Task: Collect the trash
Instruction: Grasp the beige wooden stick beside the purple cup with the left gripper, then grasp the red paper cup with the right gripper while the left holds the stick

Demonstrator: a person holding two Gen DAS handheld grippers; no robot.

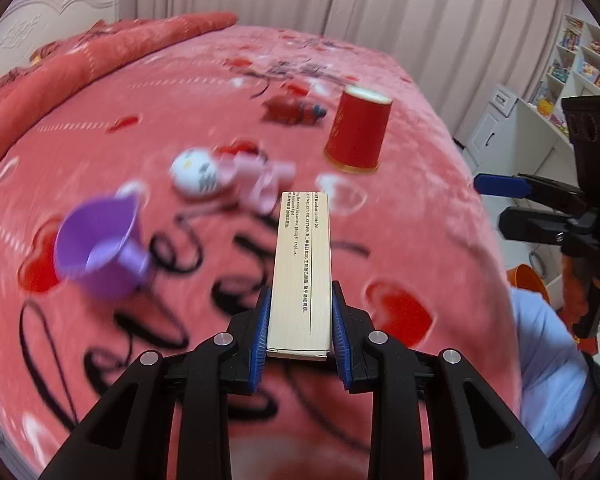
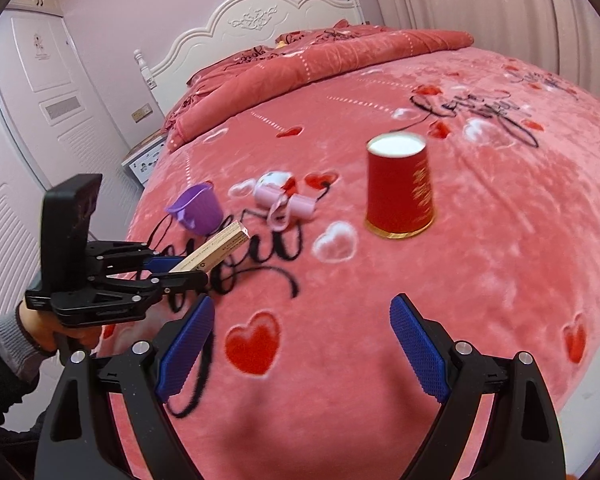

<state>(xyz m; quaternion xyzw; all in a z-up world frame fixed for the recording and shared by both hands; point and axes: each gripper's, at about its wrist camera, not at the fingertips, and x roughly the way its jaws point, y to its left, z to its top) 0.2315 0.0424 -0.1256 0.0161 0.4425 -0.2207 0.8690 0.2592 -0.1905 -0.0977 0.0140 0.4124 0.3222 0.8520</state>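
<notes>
The left gripper (image 1: 300,320) has its blue pads (image 1: 261,322) clamped on either side of a long, slim cardboard box (image 1: 302,268), printed with fine text. The box juts straight ahead along the fingers, toward twelve o'clock, held clear above the pink bedspread (image 1: 420,216). From the right wrist view the same box (image 2: 216,246) slants up out of the left gripper (image 2: 168,270) at about ten o'clock.

The right gripper (image 2: 300,352) is spread wide with nothing between its pads (image 2: 418,348), hovering over the near edge of the bed.

Farther out, an upside-down red paper cup (image 2: 400,188) stands at roughly one o'clock from the right gripper, upright on its rim, its long axis vertical. I'd judge the empty right hand the nearer and better placed for it, since the left is occupied; a sideways closing across the cup's wall looks like the natural approach.

At eleven o'clock lie a purple cup (image 2: 198,208) tipped on its side and, just beside it, a small white and pink bundle (image 2: 280,196), blurred, so I cannot say what it is. From the left wrist a crumpled red wrapper (image 1: 292,110) shows farther up the bed at twelve o'clock, beyond the red paper cup (image 1: 358,128). An orange bin (image 1: 530,280) peeks out on the floor at three o'clock; that is probably where the box belongs.
</notes>
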